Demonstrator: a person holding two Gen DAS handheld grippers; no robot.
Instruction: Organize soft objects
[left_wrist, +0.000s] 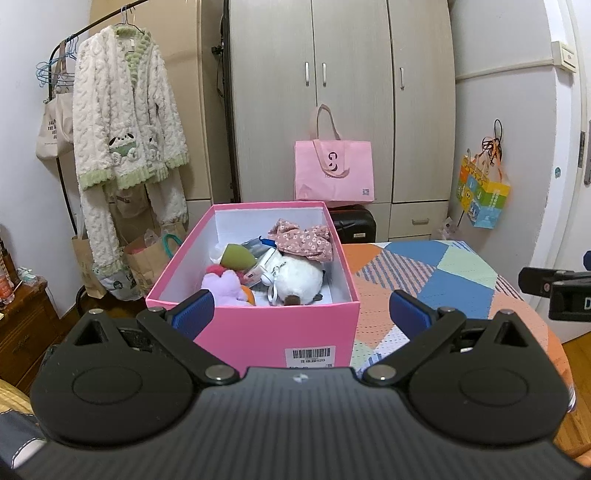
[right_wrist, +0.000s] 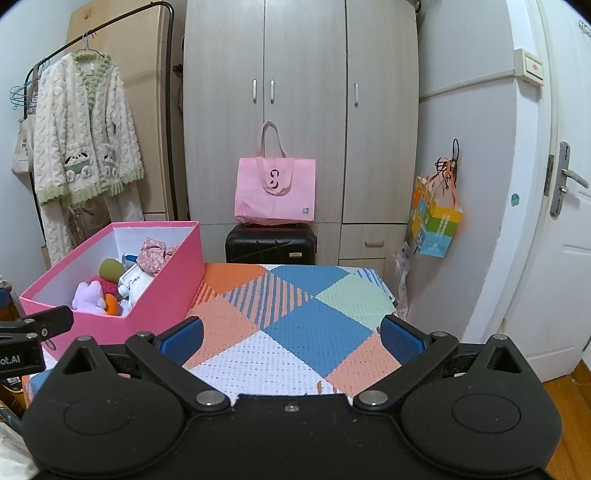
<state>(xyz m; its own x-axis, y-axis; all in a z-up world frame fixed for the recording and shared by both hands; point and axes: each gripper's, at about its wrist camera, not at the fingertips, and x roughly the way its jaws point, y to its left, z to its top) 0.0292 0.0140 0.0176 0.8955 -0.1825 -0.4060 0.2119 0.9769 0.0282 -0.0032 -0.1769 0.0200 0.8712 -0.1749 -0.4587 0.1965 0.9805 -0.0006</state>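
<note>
A pink box (left_wrist: 280, 325) stands on the patchwork cloth (left_wrist: 443, 280). It holds soft things: a white plush (left_wrist: 295, 275), a purple plush (left_wrist: 229, 286), a green one (left_wrist: 238, 256) and a pink floral bow (left_wrist: 303, 238). My left gripper (left_wrist: 301, 314) is open and empty, just before the box's near wall. My right gripper (right_wrist: 291, 338) is open and empty over the cloth (right_wrist: 295, 317), to the right of the box (right_wrist: 162, 295). The purple plush (right_wrist: 88, 297) and the bow (right_wrist: 153, 253) also show in the right wrist view.
A wardrobe (right_wrist: 303, 110) stands behind, with a pink tote bag (right_wrist: 275, 192) on a black suitcase (right_wrist: 271, 245). A fluffy robe (left_wrist: 125, 114) hangs on a rack at left. A colourful gift bag (right_wrist: 436, 225) hangs at right by a white door (right_wrist: 561, 221).
</note>
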